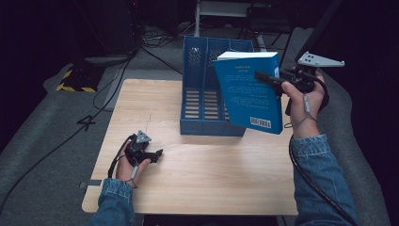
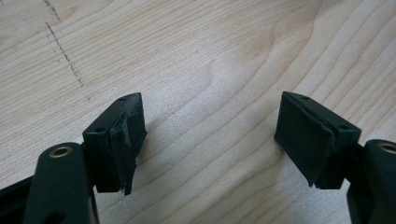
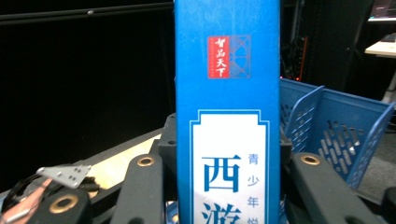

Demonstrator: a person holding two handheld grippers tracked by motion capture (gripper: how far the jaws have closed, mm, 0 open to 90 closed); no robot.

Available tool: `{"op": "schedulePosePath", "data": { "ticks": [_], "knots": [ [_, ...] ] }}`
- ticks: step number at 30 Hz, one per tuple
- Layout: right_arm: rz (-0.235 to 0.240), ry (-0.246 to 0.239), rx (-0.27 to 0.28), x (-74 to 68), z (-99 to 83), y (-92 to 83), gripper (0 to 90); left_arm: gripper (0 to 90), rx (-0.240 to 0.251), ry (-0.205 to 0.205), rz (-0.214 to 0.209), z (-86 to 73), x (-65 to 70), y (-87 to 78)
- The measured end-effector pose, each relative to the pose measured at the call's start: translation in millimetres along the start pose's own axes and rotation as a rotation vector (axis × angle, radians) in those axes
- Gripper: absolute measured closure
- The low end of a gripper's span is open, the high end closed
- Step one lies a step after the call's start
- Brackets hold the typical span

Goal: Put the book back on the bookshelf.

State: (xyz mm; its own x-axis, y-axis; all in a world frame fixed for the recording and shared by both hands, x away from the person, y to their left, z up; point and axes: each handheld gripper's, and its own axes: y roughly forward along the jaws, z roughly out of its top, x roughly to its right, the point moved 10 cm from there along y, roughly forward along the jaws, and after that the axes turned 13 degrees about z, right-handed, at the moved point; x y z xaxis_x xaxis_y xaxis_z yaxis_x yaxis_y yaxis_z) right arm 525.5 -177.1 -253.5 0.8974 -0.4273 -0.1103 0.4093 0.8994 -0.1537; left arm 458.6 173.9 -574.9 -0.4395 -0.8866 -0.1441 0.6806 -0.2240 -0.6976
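- Right gripper [image 1: 268,79] at two o'clock, jaws clamped on a blue book [image 1: 249,92] held tilted above the blue file rack [image 1: 207,89].
- Left gripper [image 1: 153,154] at eight o'clock on the wooden table [image 1: 211,174], jaws apart, empty.

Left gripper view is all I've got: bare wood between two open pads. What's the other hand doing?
Observer: The right claw is shut on a blue book, lifted off the table.
Operator: Where is it relative to anything else?
Observer: In the high view it overlaps the right end of a blue file rack, which stands at the far middle of the table.
Operator: How is the book gripped?
Observer: The right gripper view shows the jaws on either side of the spine, which faces the camera, upright.
Operator: And my claw?
Observer: The left claw is low at the table's near left, open, holding nothing.
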Motion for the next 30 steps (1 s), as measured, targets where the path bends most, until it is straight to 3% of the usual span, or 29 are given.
{"op": "schedulePosePath", "data": {
  "ticks": [7, 13, 20, 24, 26, 30],
  "knots": [
    [-0.033, 0.017, 0.024, 23.4, 10.8, 1.2, 61.8, 23.4, -0.002, -0.006, 0.004, -0.2, -0.3, 0.2],
    [-0.068, 0.071, 0.076, 46.3, 10.9, -0.6, 61.8, 22.2, -0.002, -0.018, 0.011, 0.0, 0.0, 0.8],
    [-0.128, 0.092, 0.075, 72.7, 12.1, 0.2, 61.7, 22.2, -0.003, -0.014, 0.014, 0.0, -0.5, 0.7],
    [-0.138, 0.104, 0.077, 81.8, 12.7, 1.6, 61.8, 22.2, -0.004, -0.019, 0.013, -0.1, -0.1, 0.7],
    [-0.157, 0.128, 0.093, 93.6, 12.7, 2.6, 61.8, 21.9, -0.005, -0.022, 0.013, -0.1, 0.1, 0.8],
    [-0.178, 0.142, 0.103, 101.8, 11.5, 3.1, 61.7, 21.8, -0.005, -0.018, 0.015, 0.1, -0.3, 0.9]
  ]
}}
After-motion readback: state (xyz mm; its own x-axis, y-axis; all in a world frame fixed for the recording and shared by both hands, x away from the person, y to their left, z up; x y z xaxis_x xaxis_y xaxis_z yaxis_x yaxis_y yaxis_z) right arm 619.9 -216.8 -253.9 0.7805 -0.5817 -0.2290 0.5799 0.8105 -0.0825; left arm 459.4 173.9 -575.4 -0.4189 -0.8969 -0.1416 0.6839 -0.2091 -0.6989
